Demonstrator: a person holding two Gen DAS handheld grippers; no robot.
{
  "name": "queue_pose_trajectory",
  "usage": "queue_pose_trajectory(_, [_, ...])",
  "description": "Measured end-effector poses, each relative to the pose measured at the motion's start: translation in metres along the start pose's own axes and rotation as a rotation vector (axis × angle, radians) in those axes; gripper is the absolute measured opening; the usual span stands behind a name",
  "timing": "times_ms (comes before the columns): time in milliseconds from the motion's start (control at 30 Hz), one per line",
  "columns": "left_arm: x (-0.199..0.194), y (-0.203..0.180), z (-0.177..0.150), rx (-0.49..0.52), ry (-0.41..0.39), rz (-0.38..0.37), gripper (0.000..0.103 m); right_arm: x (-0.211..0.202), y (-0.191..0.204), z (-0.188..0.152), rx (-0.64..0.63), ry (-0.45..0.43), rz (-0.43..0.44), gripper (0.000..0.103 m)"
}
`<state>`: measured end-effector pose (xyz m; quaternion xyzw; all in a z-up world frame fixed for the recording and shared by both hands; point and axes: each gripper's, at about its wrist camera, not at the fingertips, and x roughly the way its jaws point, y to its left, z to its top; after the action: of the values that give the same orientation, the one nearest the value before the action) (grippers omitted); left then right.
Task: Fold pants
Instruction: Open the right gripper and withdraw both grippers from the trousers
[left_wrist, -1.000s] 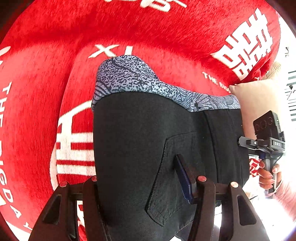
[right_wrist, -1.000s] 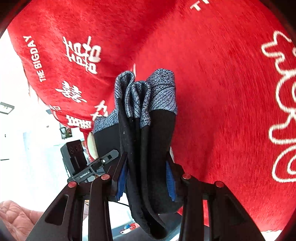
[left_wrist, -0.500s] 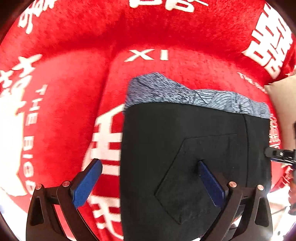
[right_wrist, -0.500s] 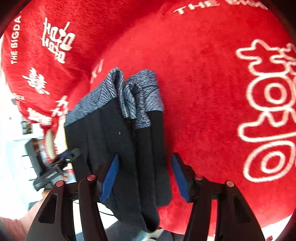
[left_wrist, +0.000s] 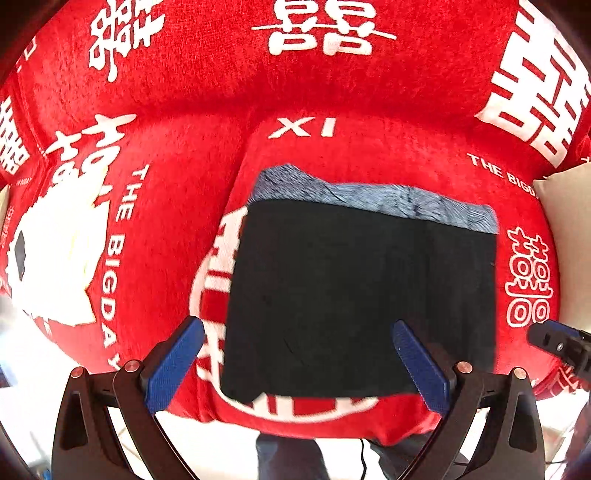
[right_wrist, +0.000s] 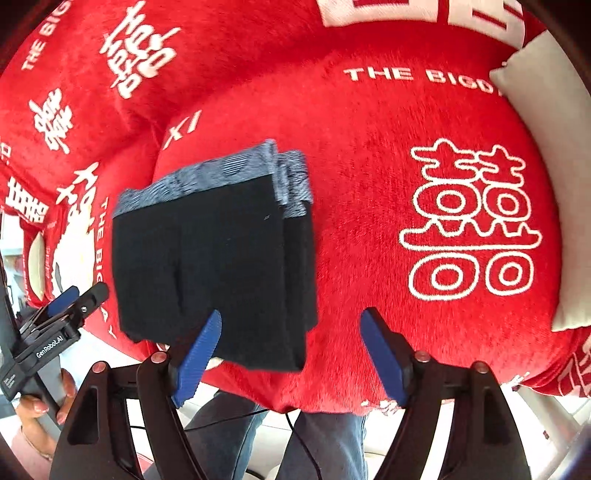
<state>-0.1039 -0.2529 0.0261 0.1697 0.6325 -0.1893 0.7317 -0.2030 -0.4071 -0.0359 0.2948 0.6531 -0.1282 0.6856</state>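
Observation:
The black pants (left_wrist: 362, 291) lie folded into a flat rectangle on the red sofa seat (left_wrist: 369, 155), with their blue-grey patterned waistband (left_wrist: 373, 197) at the far edge. In the right wrist view the pants (right_wrist: 214, 258) show stacked layers at the right side. My left gripper (left_wrist: 295, 354) is open and empty, held back from the near edge of the pants. My right gripper (right_wrist: 290, 345) is open and empty, near the pants' front right corner. The left gripper also shows in the right wrist view (right_wrist: 62, 314).
The sofa is covered in red plush with white characters and "THE BIGDAY" lettering (left_wrist: 110, 266). A beige cushion (right_wrist: 546, 147) lies at the right end of the seat. The person's legs in jeans (right_wrist: 325, 443) stand below the sofa's front edge.
Both grippers have opened, let go of the pants and pulled back toward the sofa's front edge. The pants have dropped flat onto the seat.

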Motion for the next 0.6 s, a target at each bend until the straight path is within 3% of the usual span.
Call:
queue_pose_trajectory(133, [-0.012,-0.008,-0.011,0.018,0.009,0.010,0.103,-0.011,0.020,-0.015,-0.034,-0.030,-0.045,0.089])
queue_pose_trajectory(200, [-0.015,-0.009,-0.017,0.032,0.016,0.011,0.103,-0.014,0.030,-0.023,-0.038,-0.041,-0.069,0.103])
queue_pose_trajectory(400, [-0.025,-0.002,-0.030,0.064,0.018,0.039,0.103,-0.022,0.054,-0.040,-0.022,-0.097,-0.107,0.103])
queue_pose_trajectory(600, [-0.039,0.008,-0.036,0.081,0.015,0.017,0.103,-0.030,0.075,-0.053,0.018,-0.119,-0.136,0.103])
